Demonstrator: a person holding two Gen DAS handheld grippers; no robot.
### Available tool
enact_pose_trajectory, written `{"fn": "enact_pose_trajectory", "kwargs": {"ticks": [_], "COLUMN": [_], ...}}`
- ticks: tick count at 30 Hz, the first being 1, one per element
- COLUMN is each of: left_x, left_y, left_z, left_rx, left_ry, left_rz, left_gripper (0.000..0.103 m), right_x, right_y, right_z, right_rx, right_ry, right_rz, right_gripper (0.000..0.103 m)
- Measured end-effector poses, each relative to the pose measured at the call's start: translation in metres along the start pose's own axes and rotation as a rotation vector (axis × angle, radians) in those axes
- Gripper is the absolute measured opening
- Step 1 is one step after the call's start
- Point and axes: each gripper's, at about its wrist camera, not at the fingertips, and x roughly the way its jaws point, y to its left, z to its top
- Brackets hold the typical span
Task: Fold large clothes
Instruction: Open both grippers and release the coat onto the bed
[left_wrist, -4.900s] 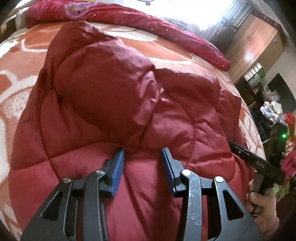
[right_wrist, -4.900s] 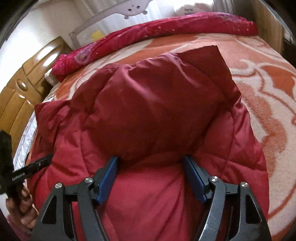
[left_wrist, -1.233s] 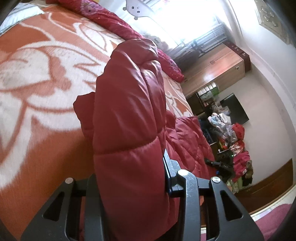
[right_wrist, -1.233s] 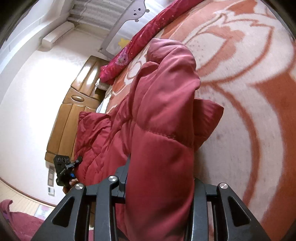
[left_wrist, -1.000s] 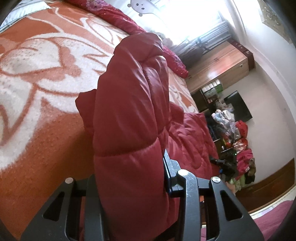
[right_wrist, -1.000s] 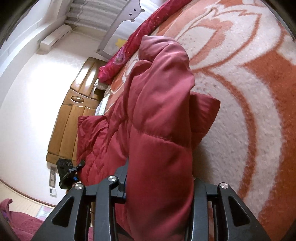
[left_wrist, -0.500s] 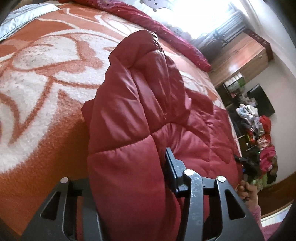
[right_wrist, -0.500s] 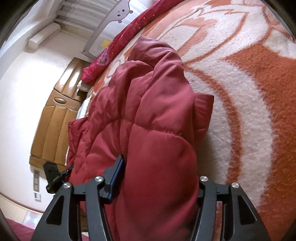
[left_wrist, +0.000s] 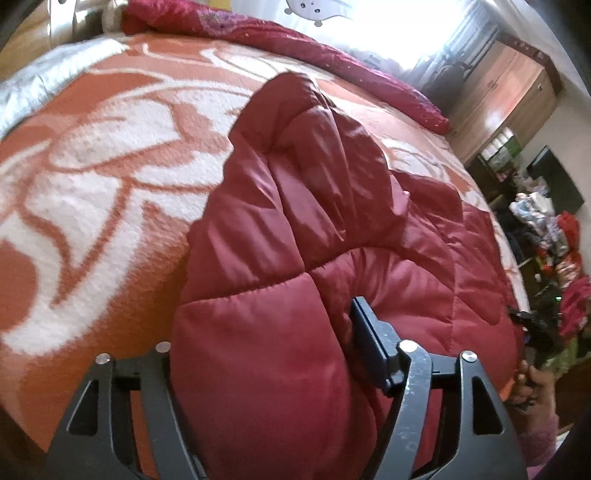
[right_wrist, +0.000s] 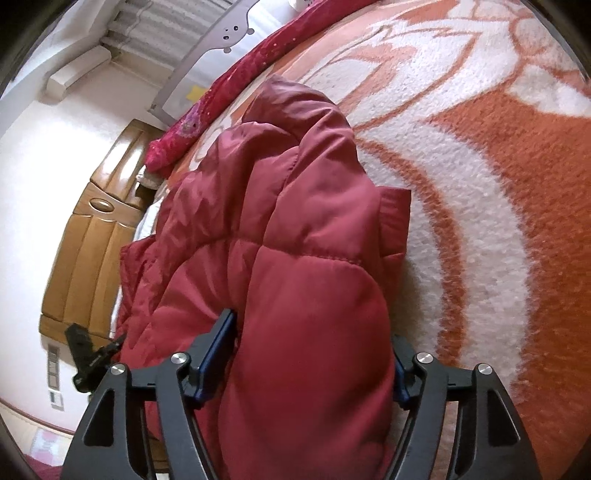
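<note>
A dark red quilted puffer jacket (left_wrist: 332, 229) lies on a bed whose orange-and-white patterned blanket (left_wrist: 92, 177) covers the whole top. Both claws grip it at its near edge. The left claw (left_wrist: 266, 354) is closed around a thick padded roll at the jacket's left side; only its right blue-padded finger shows, pressed into the fabric, while the other is hidden behind the bulge. The right claw (right_wrist: 310, 350) is likewise clamped on a fat padded fold at the jacket's right side, with the jaws held fairly wide apart by the bulk between them.

As a judgement, the fold is partway done. The jacket already sits doubled up: a quilted panel and what looks like the hood or collar are piled toward the far side, and the two gripped edges are raised off the blanket rather than lying flat. What is left, it seems, is to carry these held edges over onto the rest of the jacket, lay them down, let go and press the bundle into a compact shape. How many layers are already stacked underneath cannot be told from here.

A red bedspread roll (left_wrist: 332, 55) runs along the far edge of the bed, with a wooden wardrobe (left_wrist: 506, 96) beyond it on the right.

No brand, label or writing on the jacket can be read in either view.
</note>
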Motion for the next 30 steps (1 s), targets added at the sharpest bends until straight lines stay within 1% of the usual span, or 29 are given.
{"fn": "enact_pose_trajectory", "kwargs": {"ticks": [1,4,6,9,11,14,18,24,30], "left_x": [-0.004,-0.017,-0.025,-0.039,-0.048,-0.059,-0.061,-0.060,-0.059], "left_y": [-0.004,-0.004,-0.001,0.004,0.005,0.000,-0.013,-0.042,-0.064], "left_z": [0.000,0.000,0.000,0.004,0.008,0.012,0.015,0.011,0.008], "left_rx": [0.005,-0.001,-0.022,-0.048,-0.045,-0.042,-0.014,0.048,0.098], "left_ry": [-0.014,-0.048,-0.070,-0.115,-0.150,-0.175,-0.174,-0.159,-0.150], "left_rz": [0.019,0.040,0.051,0.096,0.122,0.086,0.054,0.011,-0.015], "left_gripper": [0.075,0.075,0.078,0.079,0.079,0.079,0.079,0.079,0.079], "right_x": [-0.001,-0.005,-0.009,-0.013,-0.015,-0.018,-0.023,-0.046,-0.076], "right_y": [0.003,0.009,0.010,0.010,0.010,0.009,0.012,0.026,0.038], "right_z": [-0.001,-0.004,-0.006,-0.009,-0.011,-0.012,-0.015,-0.017,-0.012], "right_rx": [-0.005,-0.017,-0.016,-0.017,-0.019,-0.020,-0.022,-0.065,-0.070], "right_ry": [-0.003,-0.013,-0.021,-0.025,-0.024,-0.026,-0.033,-0.086,-0.175], "right_rz": [-0.013,-0.050,-0.071,-0.089,-0.102,-0.115,-0.143,-0.245,-0.234], "right_gripper": [0.071,0.072,0.077,0.077,0.077,0.077,0.077,0.077,0.077]}}
